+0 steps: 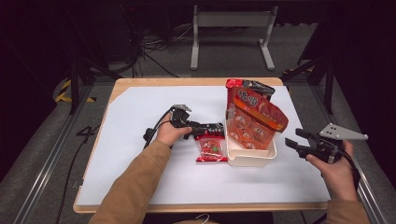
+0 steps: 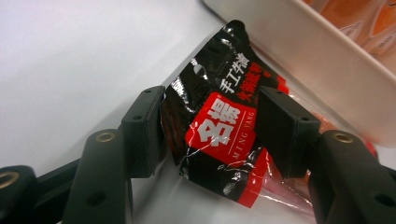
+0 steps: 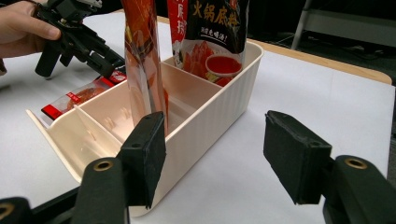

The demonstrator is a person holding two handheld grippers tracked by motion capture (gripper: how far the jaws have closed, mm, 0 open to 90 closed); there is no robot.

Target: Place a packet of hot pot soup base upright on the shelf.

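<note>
left gripper (image 1: 215,127) sits mid-table on the white sheet (image 1: 140,116), held in the person's left hand (image 1: 169,134), jaws pointing toward the cream bin (image 1: 250,158). in the left gripper view its two black jaws sit either side of the black top edge of a small red-and-black sauce packet (image 2: 219,130), pads against the film, which is crinkled between them, so it's clamped on the packet. packet (image 1: 210,147) lies flat on the sheet just beside the bin's left wall, clear lower part showing red contents.

right gripper (image 1: 292,141) is at the right side of the table, off the bin's right side, in the right hand (image 1: 337,172), grey three-cornered plate (image 1: 343,133) on top. in the right gripper view its jaws stand wide apart w/ nothing between them (image 3: 215,158); left jaw overlaps the bin's near wall in the pic, can't tell if touching.

bin is ribbed cream plastic w/ dividers making compartments (image 3: 201,116). a tall orange pouch (image 1: 254,122) stands upright in it, leaning a bit, and a red-black pouch (image 1: 250,86) stands behind it at the far end. near-end compartment in the right gripper view looks bare. wooden table edge (image 1: 196,81) shows around the sheet; dark floor, cables and a grey frame (image 1: 231,28) beyond.
</note>
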